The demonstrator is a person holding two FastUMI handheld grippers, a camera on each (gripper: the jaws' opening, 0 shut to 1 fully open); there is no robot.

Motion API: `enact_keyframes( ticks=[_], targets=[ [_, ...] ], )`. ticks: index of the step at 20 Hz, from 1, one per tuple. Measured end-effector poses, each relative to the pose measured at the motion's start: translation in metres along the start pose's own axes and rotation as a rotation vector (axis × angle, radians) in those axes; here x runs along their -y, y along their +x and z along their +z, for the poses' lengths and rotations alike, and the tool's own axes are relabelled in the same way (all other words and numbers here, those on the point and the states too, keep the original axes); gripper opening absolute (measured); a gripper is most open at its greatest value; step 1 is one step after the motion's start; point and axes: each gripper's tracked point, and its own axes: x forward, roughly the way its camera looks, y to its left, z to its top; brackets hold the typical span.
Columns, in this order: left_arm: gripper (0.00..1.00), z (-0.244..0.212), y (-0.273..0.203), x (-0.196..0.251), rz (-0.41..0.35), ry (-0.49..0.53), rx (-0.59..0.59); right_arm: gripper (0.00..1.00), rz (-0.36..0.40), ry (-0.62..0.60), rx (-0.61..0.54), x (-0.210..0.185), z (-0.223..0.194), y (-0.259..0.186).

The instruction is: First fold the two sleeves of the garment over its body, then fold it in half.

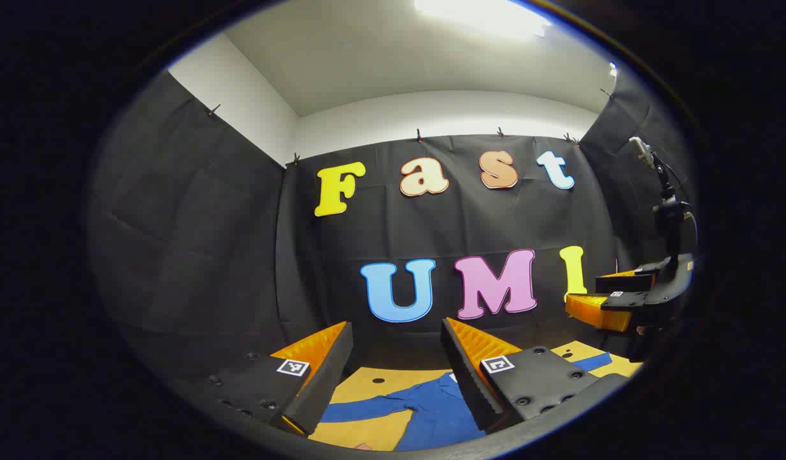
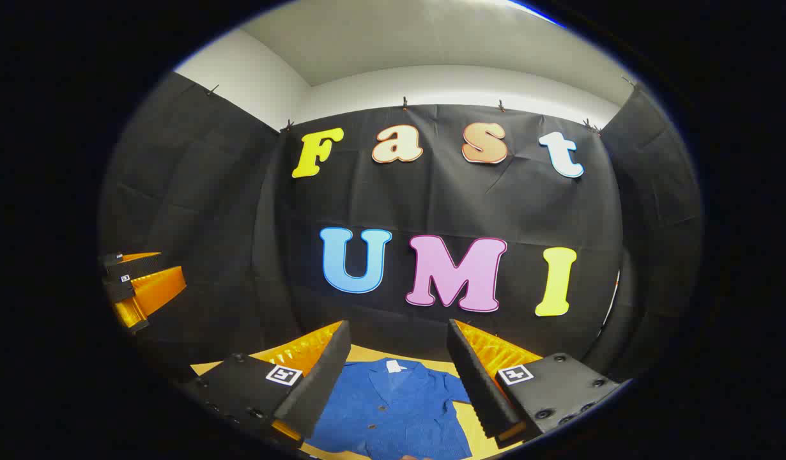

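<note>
No wording or number can be read on anything here. Small square black-and-white markers (image 1: 293, 367) sit on the gripper fingers as coded patterns, and the white neck tag (image 2: 393, 366) inside the blue shirt's (image 2: 393, 409) collar is too small to read.

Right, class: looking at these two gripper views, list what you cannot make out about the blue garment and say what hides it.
- Left gripper view: the garment body is cut off by the lower edge and partly covered by the left gripper, whose jaws stand open.
- Right gripper view: the sleeves are hidden behind the open right gripper, and the hem runs off the lower edge.
- The collar label is too small to read.
</note>
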Motion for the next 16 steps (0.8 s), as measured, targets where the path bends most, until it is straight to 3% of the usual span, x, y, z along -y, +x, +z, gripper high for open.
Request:
enact_keyframes(
  ticks=[1,2,4,5,6,9,10,11,16],
  targets=[
    [0.80,0.000,0.002,0.000,-0.004,0.000,0.003,1.00,-0.008,-0.003,0.003,0.002,0.002,0.001],
    [0.80,0.001,0.003,-0.001,-0.004,-0.001,0.007,0.95,-0.015,-0.004,0.005,0.005,0.003,0.002],
    [0.82,0.004,0.006,-0.004,-0.005,-0.021,0.020,0.95,-0.027,-0.007,0.018,0.006,0.012,0.002],
    [0.80,0.002,0.007,-0.002,-0.012,-0.036,0.022,1.00,-0.038,-0.012,0.030,0.010,0.016,0.000],
    [0.80,-0.001,0.009,0.001,-0.025,-0.047,0.016,0.95,-0.053,-0.018,0.041,0.015,0.020,-0.002],
    [0.80,-0.010,0.018,0.008,-0.062,-0.074,-0.005,0.95,-0.082,-0.035,0.037,0.022,0.014,-0.010],
    [0.82,-0.012,0.022,0.011,-0.077,-0.084,-0.016,0.89,-0.101,-0.040,0.037,0.027,0.012,-0.013],
    [0.82,-0.016,0.025,0.015,-0.090,-0.091,-0.028,0.95,-0.115,-0.036,0.032,0.031,0.009,-0.013],
    [0.80,-0.002,0.023,0.012,-0.093,-0.084,0.012,0.95,-0.080,-0.019,0.029,0.020,0.014,-0.002]
  ],
)
